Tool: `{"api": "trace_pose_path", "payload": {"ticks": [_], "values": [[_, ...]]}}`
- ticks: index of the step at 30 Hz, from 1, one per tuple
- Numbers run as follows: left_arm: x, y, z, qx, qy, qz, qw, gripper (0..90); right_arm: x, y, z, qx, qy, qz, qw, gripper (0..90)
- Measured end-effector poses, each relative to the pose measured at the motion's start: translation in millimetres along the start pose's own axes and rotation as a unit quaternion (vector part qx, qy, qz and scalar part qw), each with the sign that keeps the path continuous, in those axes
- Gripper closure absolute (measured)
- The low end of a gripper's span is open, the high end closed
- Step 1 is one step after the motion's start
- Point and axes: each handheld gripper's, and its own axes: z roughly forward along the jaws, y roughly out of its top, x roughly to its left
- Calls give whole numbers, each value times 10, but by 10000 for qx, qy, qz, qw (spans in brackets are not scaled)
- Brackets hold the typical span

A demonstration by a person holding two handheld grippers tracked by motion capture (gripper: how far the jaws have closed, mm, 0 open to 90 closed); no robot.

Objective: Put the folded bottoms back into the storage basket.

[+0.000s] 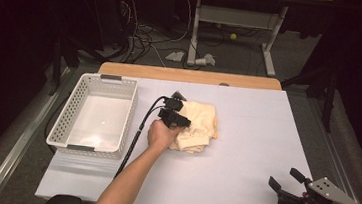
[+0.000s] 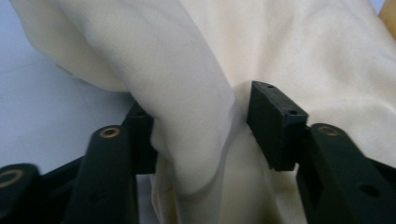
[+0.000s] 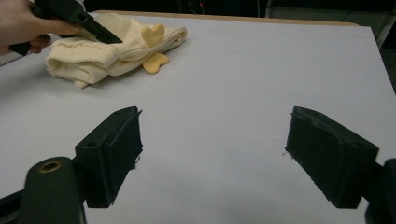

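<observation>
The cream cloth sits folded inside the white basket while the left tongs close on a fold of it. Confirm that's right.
Not quite. The cream cloth lies on the white table, to the right of the white basket, not inside it, as the high view shows. The rest holds: the left tongs have a fold of the cloth between their jaws.

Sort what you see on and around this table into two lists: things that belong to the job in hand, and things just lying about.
In the job:
- cream cloth, a fold between the jaws
- left gripper
- white basket, probably its destination

Lying about:
- right gripper, open and idle
- cables
- yellow ball on the floor
</observation>
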Motion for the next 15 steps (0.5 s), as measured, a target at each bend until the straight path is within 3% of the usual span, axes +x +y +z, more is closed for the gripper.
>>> {"api": "trace_pose_path", "payload": {"ticks": [6, 15], "values": [[36, 10, -36, -8, -148, 26, 9999, 668, -1, 0, 1, 3, 9, 6, 10000, 186], [30, 9, -166, -127, -326, 163, 9993, 696, -5, -2, -1, -12, 25, 3, 10000, 186]]}}
